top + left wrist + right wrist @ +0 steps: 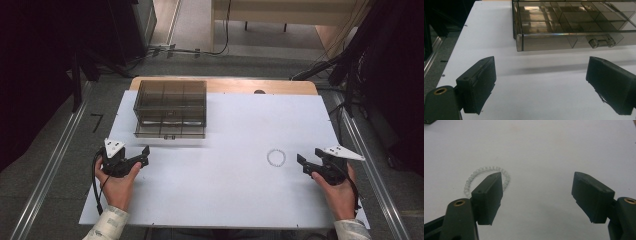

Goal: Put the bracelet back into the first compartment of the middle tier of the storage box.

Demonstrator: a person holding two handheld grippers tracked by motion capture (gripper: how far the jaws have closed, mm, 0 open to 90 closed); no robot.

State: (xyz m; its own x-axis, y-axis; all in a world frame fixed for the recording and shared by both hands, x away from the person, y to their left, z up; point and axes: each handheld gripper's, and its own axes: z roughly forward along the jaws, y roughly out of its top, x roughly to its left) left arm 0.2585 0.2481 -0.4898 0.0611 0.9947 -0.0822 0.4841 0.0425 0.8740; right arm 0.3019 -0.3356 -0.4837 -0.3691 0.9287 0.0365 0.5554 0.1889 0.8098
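while dark equipment and cables are crowding the grey floor around it, a white sheet (225, 195) is covering a wooden table (280, 86) whose far edge is showing bare beyond the sheet. a smoky, see-through plastic organiser box (170, 107), rectangular and split into square compartments with a small clear handle on its drawer front, is sitting at the sheet's far left. a bracelet (276, 158) of small pale round beads is lying flat in a ring on the right half, well apart from the box, with open white surface lying between them. the left gripper (146, 155) is resting near the sheet's left edge, facing the box's drawer, its blocky matte black jaws standing wide and holding nothing. the right gripper (302, 163) is sitting just beside the bracelet, near the right edge, jaws likewise spread wide and empty; in the right gripper view the beads (474, 178) are lying just beyond one jaw.
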